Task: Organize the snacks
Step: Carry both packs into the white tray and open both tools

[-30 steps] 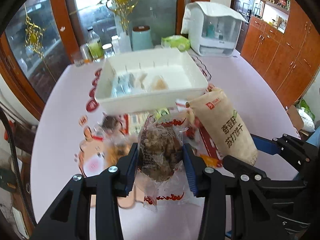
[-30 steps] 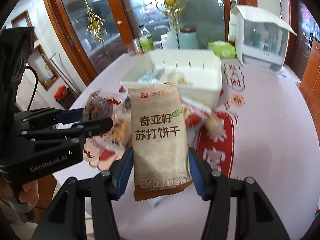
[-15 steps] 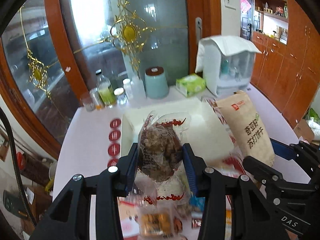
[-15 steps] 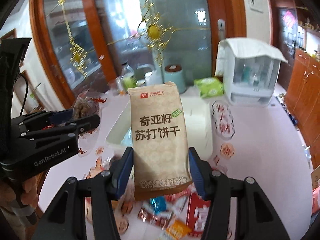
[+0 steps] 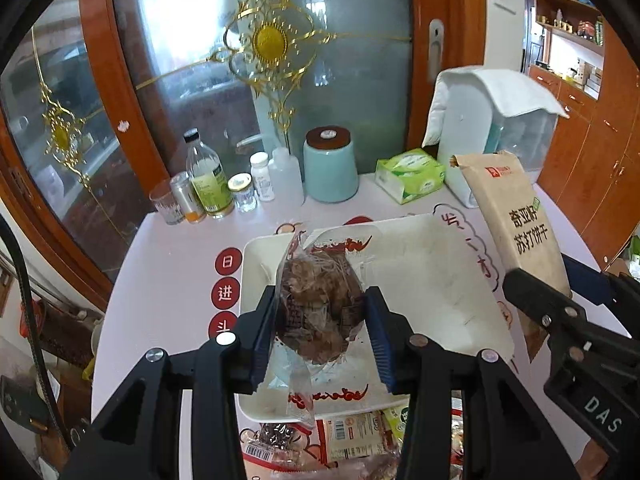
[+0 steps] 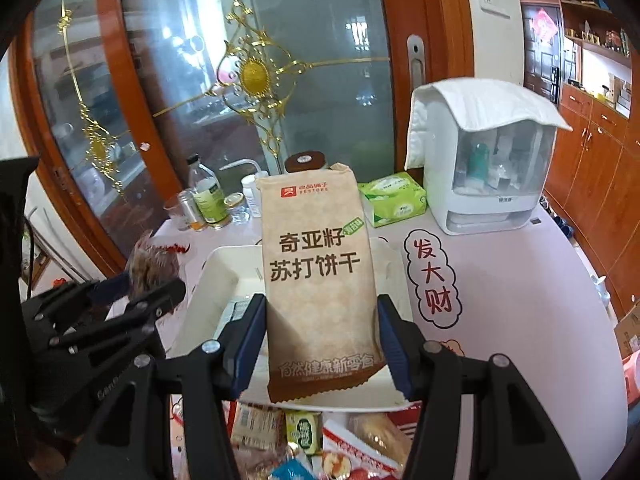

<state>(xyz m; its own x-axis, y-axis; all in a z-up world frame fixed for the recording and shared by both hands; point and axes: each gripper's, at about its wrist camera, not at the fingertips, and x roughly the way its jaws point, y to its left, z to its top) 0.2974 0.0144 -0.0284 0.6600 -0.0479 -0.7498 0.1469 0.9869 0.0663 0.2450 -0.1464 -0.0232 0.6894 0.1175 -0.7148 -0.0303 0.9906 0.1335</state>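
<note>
My left gripper (image 5: 320, 328) is shut on a clear bag of brown snacks (image 5: 318, 304) and holds it above the white tray (image 5: 432, 280). My right gripper (image 6: 320, 340) is shut on a tan soda-cracker pack (image 6: 320, 276), held upright over the tray (image 6: 216, 276). The cracker pack (image 5: 516, 220) and right gripper show at the right of the left wrist view. The left gripper and its bag (image 6: 152, 264) show at the left of the right wrist view. Loose snack packets (image 6: 304, 432) lie in front of the tray's near edge.
At the table's back stand bottles and jars (image 5: 208, 188), a teal canister (image 5: 330, 164), a green tissue pack (image 5: 410, 176) and a white covered appliance (image 6: 488, 160). A glass door is behind. The pink tablecloth (image 6: 520, 280) stretches to the right.
Both grippers have risen and moved forward over the tray with their packs still held. The loose snack pile has dropped toward the bottom of both views.
</note>
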